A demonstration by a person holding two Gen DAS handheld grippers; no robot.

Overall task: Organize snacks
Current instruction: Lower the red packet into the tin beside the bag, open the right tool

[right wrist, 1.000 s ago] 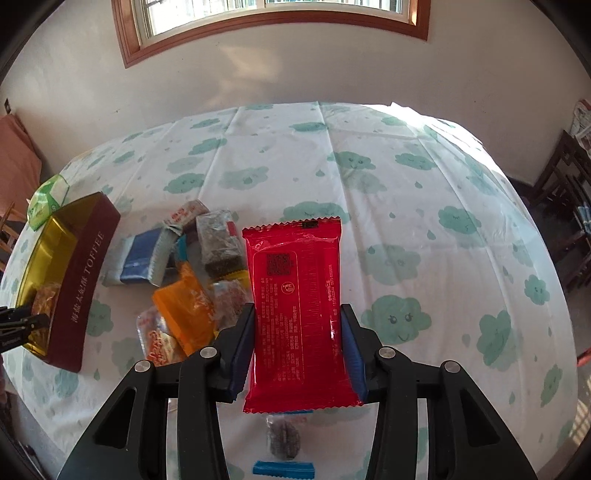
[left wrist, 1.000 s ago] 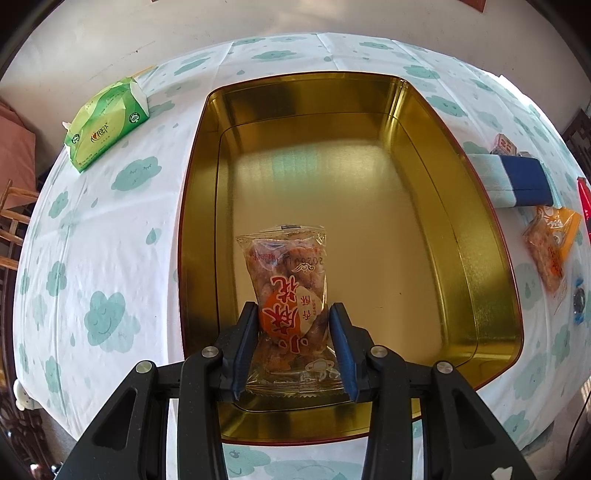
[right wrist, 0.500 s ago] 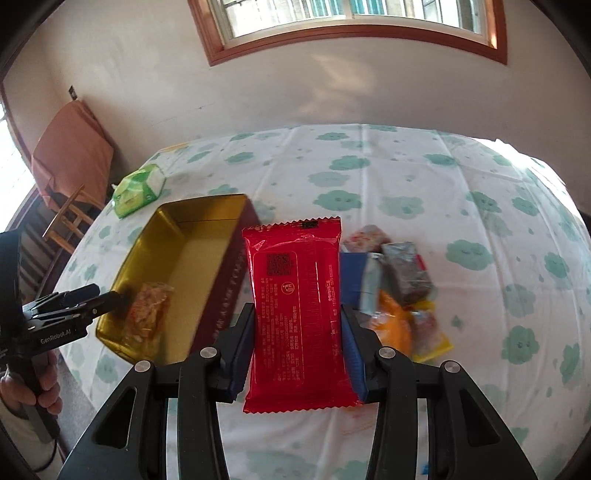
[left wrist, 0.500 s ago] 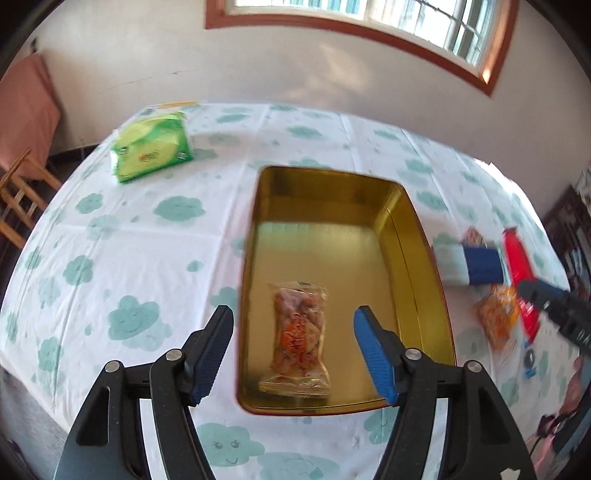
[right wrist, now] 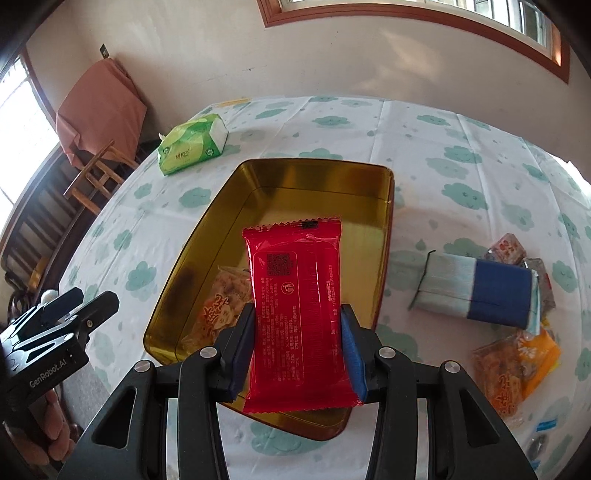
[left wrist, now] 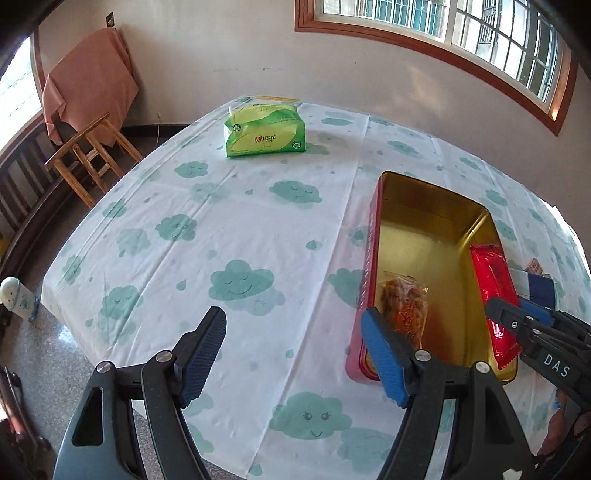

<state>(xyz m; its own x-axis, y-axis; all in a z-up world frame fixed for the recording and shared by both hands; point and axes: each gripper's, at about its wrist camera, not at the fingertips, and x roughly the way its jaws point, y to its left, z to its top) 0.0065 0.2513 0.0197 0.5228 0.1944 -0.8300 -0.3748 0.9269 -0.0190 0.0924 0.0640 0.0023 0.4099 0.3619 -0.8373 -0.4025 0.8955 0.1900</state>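
The right gripper (right wrist: 297,345) clenched a red packet (right wrist: 295,310) above the gold tin (right wrist: 314,177), where a clear snack bag (left wrist: 404,306) lay. The left gripper (left wrist: 293,354), its jaws just opening, stood released and empty left of the tin. A cloud-print tablecloth (left wrist: 240,229) covered the table; green tissues (left wrist: 264,130) lay far, a wooden chair (left wrist: 92,155) by the wall under a window (left wrist: 461,33).

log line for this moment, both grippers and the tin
left gripper: empty, jaws just opening | right gripper: shut on red pack, over tin | tin: holds clear snack bag
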